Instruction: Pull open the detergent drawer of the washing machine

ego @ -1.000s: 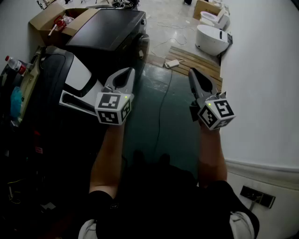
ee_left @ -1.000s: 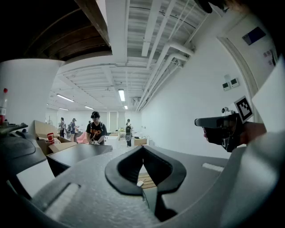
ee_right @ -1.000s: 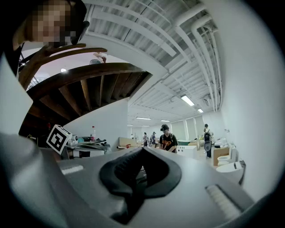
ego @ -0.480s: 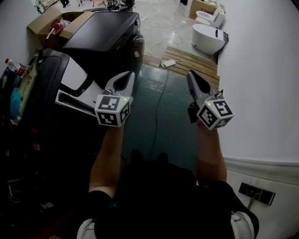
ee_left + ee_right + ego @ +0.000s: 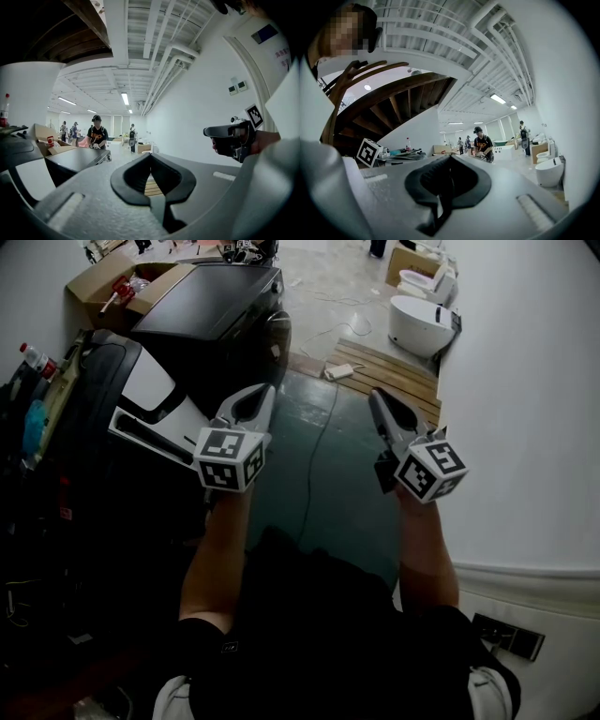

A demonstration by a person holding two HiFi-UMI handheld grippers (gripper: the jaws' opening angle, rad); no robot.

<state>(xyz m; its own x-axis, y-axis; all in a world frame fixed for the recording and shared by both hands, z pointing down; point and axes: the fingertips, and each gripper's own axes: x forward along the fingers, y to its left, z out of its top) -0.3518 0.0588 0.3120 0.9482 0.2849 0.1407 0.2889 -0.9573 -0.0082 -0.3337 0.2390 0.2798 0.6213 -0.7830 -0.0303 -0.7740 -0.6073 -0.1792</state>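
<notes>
- head view, looking steeply down: a person's two forearms reach up the frame over a dark green floor [image 5: 328,493], with a tool in each hand.
- left tool [image 5: 261,393], just left of centre: its jaws are closed tip to tip with nothing between them. its own view shows the dark pads meeting and only the open room beyond.
- right tool [image 5: 377,397], just right of centre: also closed and empty. its own view shows the pads pressed together.
- both tools point up the frame, side by side and apart, touching nothing. this reads as a carrying pose: nothing is within reach, so the jaws are kept shut.
- washing machine [image 5: 220,306], upper left of the frame: a dark box with a flat black top. its round door [image 5: 281,334] is on the side facing the right of the frame. it is well apart from both tools.
- detergent drawer: it cannot be made out in any view. it is probably on the door side near the top edge, which the head view sees only edge-on.
- the task looks not yet begun. a tool would have to reach that front face, open, then close on the drawer's edge.
- a cardboard box [image 5: 103,277] sits in the upper left corner beside the machine.
- white toilets [image 5: 422,320] stand at the upper right, with a wooden pallet [image 5: 384,367] below them.
- a thin cable [image 5: 319,456] trails down the floor between the tools.
- a white wall [image 5: 525,409] fills the right side of the frame.
- the two gripper views show people standing far off in the room.
</notes>
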